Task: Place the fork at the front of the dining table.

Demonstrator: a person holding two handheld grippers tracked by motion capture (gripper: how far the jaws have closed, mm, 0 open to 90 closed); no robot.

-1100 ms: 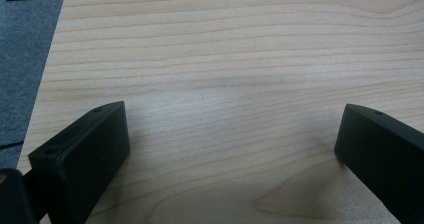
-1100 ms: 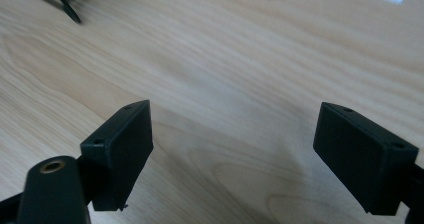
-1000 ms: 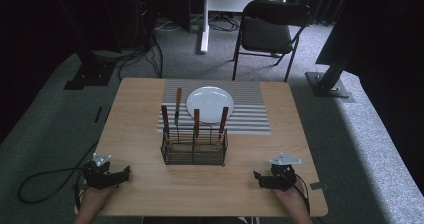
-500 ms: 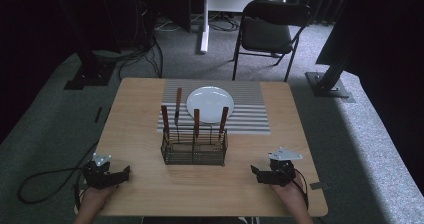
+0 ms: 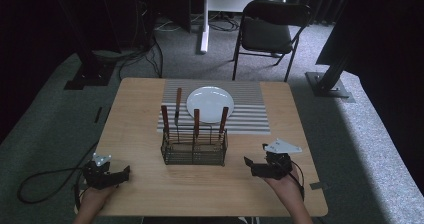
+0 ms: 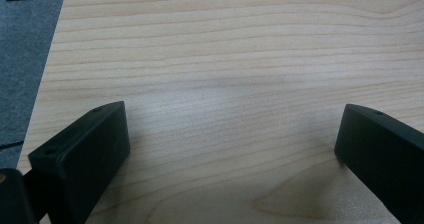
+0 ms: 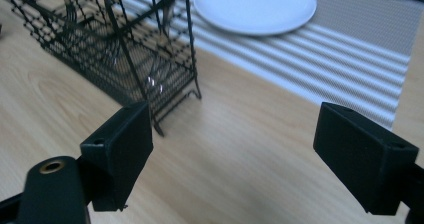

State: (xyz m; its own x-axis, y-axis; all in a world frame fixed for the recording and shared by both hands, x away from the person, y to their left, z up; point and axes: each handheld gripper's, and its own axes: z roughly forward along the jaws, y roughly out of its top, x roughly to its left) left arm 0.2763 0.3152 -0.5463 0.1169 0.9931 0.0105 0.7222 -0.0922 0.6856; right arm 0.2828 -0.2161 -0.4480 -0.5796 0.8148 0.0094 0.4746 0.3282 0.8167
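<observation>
A black wire cutlery basket (image 5: 194, 146) stands mid-table, with several wooden-handled utensils (image 5: 196, 120) upright in it. Behind it a white plate (image 5: 210, 103) lies on a grey striped placemat (image 5: 250, 115). My left gripper (image 5: 124, 175) rests at the front left corner of the table, open over bare wood (image 6: 225, 84). My right gripper (image 5: 248, 165) sits at the front right, open with nothing between its jaws, pointing toward the basket (image 7: 107, 49), the plate (image 7: 255, 6) and the placemat (image 7: 345, 59).
The wooden table (image 5: 135, 114) has free room on both sides of the basket. A black folding chair (image 5: 267, 31) and a desk leg (image 5: 204, 19) stand beyond the far edge. A cable (image 5: 45, 179) trails off the left gripper onto the carpet.
My right gripper has shifted slightly left and forward toward the basket. The left gripper has not moved.
</observation>
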